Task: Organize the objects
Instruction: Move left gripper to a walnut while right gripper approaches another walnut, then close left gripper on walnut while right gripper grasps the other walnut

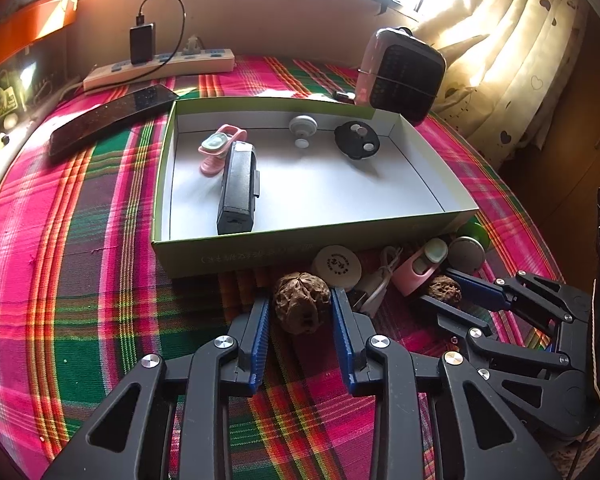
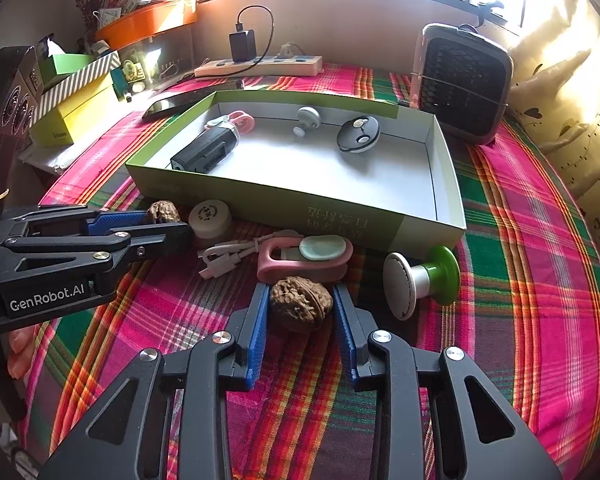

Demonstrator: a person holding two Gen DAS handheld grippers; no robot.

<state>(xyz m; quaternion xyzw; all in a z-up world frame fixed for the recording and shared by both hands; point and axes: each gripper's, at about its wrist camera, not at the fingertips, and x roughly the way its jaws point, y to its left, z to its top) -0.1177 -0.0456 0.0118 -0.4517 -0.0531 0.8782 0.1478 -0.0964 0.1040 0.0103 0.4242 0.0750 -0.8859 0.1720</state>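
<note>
Plaid cloth (image 1: 80, 240) bears green box (image 1: 236, 252) — black case (image 1: 238, 184), pink clip (image 1: 220, 148) inside.

Two walnuts (image 1: 299, 307) (image 2: 301, 303), two pink clips (image 2: 306, 258) (image 2: 236, 120), one box (image 2: 284, 196).

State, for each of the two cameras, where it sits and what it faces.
Left wrist: sits on the left gripper, angled down at a wrinkled brown walnut between its pads; right gripper shows at right.
Right wrist: sits on the right gripper, angled down at a second walnut; left gripper and fingertips show at left.
Shared: green-sided open cardboard box, plaid tablecloth.
</note>
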